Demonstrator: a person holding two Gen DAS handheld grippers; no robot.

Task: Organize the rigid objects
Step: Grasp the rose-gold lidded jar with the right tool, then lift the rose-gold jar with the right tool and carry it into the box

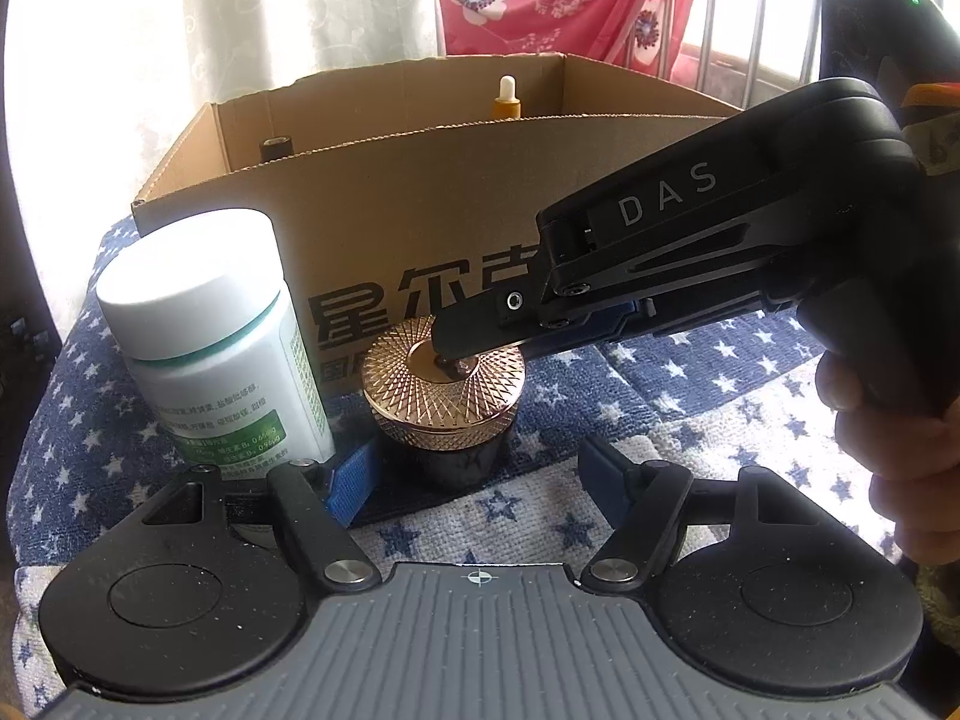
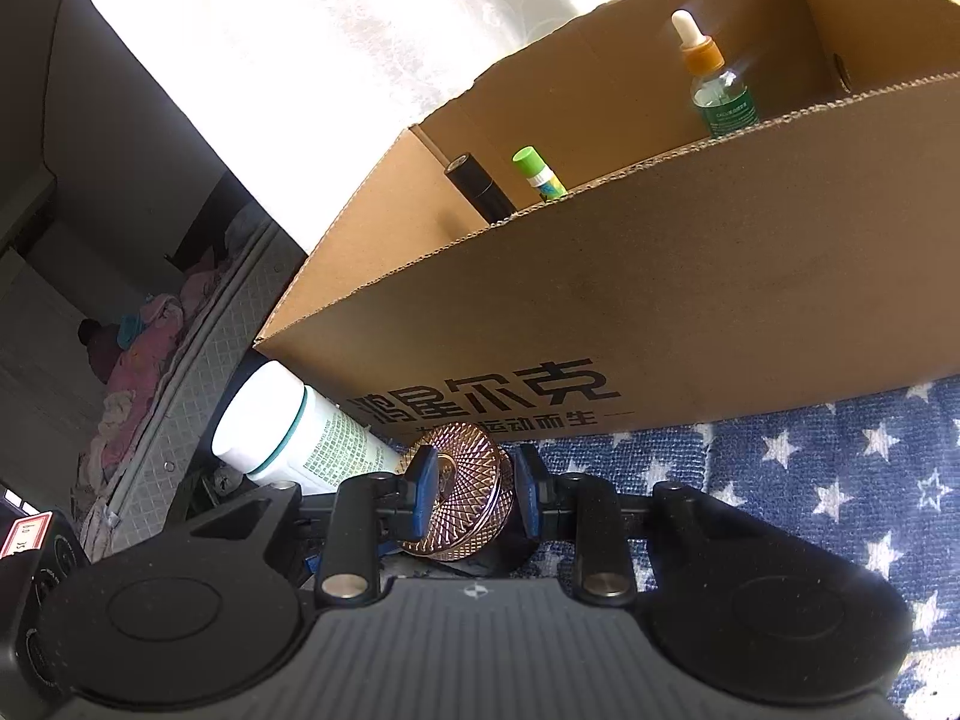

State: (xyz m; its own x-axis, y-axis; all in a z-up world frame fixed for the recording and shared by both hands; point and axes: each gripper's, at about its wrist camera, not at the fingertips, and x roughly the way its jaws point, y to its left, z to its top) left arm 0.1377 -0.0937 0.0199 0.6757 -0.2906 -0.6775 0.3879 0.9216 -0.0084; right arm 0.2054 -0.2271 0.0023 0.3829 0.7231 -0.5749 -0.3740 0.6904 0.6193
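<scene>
A dark jar with a rose-gold patterned lid (image 1: 444, 387) stands on the star-print cloth in front of a cardboard box (image 1: 420, 204). My left gripper (image 1: 474, 480) is open, its blue pads either side of the jar's base, apart from it. My right gripper (image 2: 471, 489) comes in from the right and its blue pads bracket the lid (image 2: 462, 498); whether they press it I cannot tell. In the left wrist view its black finger (image 1: 474, 330) lies over the lid. A white pill bottle (image 1: 210, 336) stands left of the jar.
The box (image 2: 690, 300) holds a dropper bottle (image 2: 717, 84), a green-capped tube (image 2: 537, 174) and a black tube (image 2: 480, 186). The white bottle (image 2: 294, 432) touches the box front. Curtains and window bars stand behind. The blue star cloth (image 2: 840, 480) extends right.
</scene>
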